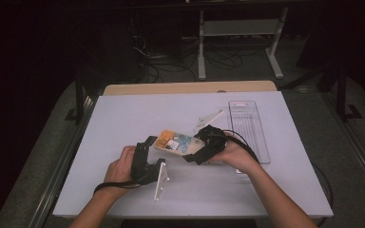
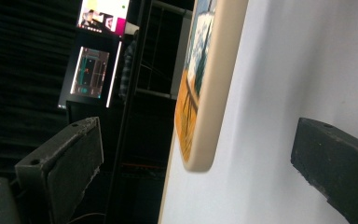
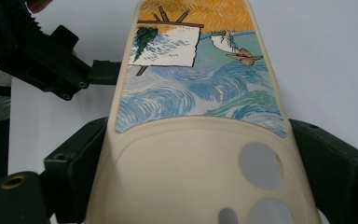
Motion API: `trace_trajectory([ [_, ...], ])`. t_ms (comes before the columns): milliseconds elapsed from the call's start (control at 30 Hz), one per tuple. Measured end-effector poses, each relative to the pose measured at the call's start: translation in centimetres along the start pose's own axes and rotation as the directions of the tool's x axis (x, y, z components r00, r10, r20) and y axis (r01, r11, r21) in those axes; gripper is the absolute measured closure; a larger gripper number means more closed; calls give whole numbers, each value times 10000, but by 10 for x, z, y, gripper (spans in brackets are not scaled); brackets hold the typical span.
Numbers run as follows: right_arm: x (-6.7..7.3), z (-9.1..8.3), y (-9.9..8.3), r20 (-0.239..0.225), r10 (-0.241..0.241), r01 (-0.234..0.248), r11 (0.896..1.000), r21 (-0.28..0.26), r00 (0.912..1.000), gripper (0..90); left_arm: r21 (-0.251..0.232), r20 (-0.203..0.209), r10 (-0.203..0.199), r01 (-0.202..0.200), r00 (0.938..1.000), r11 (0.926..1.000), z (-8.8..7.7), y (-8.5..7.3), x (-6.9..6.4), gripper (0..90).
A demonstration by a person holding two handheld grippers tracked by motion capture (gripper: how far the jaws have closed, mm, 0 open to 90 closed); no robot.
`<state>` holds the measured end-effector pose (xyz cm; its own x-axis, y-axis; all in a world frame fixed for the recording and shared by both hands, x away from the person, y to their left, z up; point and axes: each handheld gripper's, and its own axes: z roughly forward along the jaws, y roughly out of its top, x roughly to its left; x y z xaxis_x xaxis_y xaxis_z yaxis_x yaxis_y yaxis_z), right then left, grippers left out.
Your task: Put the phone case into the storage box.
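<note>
A cream phone case (image 1: 177, 142) printed with a blue wave painting is held just above the white table (image 1: 123, 114). My right gripper (image 1: 195, 152) is shut on its camera-hole end, and in the right gripper view (image 3: 198, 140) both jaws press the sides of the phone case (image 3: 191, 93). My left gripper (image 1: 148, 145) stands open at the orange end. In the left gripper view (image 2: 191, 140) the phone case's rounded corner (image 2: 205, 116) lies between the wide-apart jaws. The left gripper (image 3: 65, 70) has one jaw close beside the case's edge in the right gripper view.
A clear plastic tray (image 1: 249, 128) lies on the table's right side, just beyond my right hand. Behind the table stand a white metal frame (image 1: 237, 28) and floor cables. Lit screens (image 2: 95, 46) glow in the dark background.
</note>
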<state>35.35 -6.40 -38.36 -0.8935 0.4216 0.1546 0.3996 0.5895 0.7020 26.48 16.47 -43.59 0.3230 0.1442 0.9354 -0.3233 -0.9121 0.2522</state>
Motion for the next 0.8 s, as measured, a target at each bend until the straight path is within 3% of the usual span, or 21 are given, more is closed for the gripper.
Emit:
trace_trajectory([
  [333, 7, 4, 3, -139, -178, 178, 9998, -23, 9997, 102, -148, -298, 429, -433, 9986, 9990, 0, 5, -4, 52],
  [433, 9, 5, 3, -171, -180, 181, 9998, 3, 9997, 102, -130, -337, 366, -370, 9988, 9992, 2, 5, -5, 67],
  [800, 10, 6, 4, -188, -215, 215, 9998, -15, 9996, 102, -203, -736, 825, -842, 9939, 9962, 2, 11, -10, 240],
])
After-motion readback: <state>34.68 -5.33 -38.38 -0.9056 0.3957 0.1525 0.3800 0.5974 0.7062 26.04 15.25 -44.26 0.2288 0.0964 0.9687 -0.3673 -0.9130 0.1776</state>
